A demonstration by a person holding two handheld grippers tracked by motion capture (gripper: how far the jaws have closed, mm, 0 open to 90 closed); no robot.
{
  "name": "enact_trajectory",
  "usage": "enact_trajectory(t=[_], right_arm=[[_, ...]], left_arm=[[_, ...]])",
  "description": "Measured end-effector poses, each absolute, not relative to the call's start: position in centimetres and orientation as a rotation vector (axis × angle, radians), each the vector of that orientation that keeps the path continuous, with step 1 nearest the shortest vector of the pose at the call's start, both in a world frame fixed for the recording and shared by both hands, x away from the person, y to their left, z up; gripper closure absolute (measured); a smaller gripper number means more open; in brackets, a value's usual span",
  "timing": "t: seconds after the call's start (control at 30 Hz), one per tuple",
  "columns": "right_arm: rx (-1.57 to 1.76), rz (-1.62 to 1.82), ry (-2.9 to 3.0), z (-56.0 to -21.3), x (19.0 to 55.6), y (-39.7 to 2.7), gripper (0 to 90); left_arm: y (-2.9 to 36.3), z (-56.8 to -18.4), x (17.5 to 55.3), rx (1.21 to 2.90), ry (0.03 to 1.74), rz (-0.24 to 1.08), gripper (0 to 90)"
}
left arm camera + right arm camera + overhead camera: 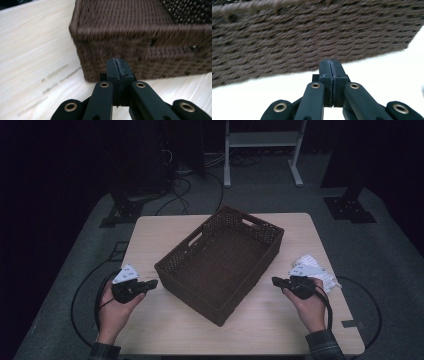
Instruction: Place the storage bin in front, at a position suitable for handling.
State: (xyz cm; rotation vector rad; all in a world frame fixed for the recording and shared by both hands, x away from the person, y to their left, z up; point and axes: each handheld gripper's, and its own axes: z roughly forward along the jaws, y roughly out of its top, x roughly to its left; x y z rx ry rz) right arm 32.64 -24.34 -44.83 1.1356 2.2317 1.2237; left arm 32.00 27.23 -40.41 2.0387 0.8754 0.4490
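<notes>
- One brown woven basket [220, 265] sits turned at an angle in the middle of the bench [280, 325], one corner pointing toward the near edge; its inside is dark in the high view, and what can be made out of it looks bare.
- Both gripper views catch just part of the basket: the left gripper view shows a lower corner and a stretch of wall [140, 50], cut off at the top and right; the right gripper view shows a blurred stretch of weave [312, 37].
- Left gripper [151, 283] hovers beside the basket's left corner, near the bench's left edge, jaws pressed together with nothing between them [118, 68].
- Right gripper [276, 281] is near the basket's right side, jaws likewise closed and empty [330, 67].
- White cloth [327, 276] lies by the right edge of the bench, partly hidden behind the right gripper and hand [310, 307]; its shape is hard to read.
- Floor beyond the far edge is dim, with cables [185, 190] barely distinct.
</notes>
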Motion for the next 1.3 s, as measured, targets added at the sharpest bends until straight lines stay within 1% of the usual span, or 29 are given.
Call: enact_trajectory(t=[0.2,0.3,0.4,0.57,0.77,1.1,1.13,1.2,1.3], right_arm=[[1.114,1.192,2.273,-45.6,31.3,-23.9,86.6],[1.114,1.178,2.286,-45.7,30.8,-23.9,86.0],[1.112,1.195,2.283,-45.8,30.4,-23.9,85.4],[1.107,1.19,2.305,-46.1,29.8,-23.9,84.6],[1.104,1.187,2.314,-46.4,29.4,-23.8,83.8],[1.094,1.167,2.345,-47.0,29.0,-23.5,80.2],[1.089,1.163,2.349,-47.0,29.0,-23.5,79.9],[1.081,1.152,2.354,-47.1,28.9,-23.4,78.9],[1.08,1.145,2.351,-47.2,28.9,-23.3,77.4]], left_arm=[[26.1,-38.5,33.5,2.033,0.836,0.473,88.0],[25.8,-37.8,34.3,2.032,0.828,0.488,85.8],[25.6,-37.3,35.0,2.033,0.824,0.505,85.5],[24.6,-36.6,37.7,2.066,0.819,0.515,81.9],[23.7,-36.9,40.1,2.1,0.834,0.519,79.4],[23.1,-38.7,42.8,2.133,0.898,0.466,75.3],[23.1,-39.0,43.1,2.134,0.906,0.449,75.8],[23.1,-39.2,43.3,2.132,0.911,0.425,79.7],[23.1,-39.2,43.2,2.136,0.918,0.42,81.1]])
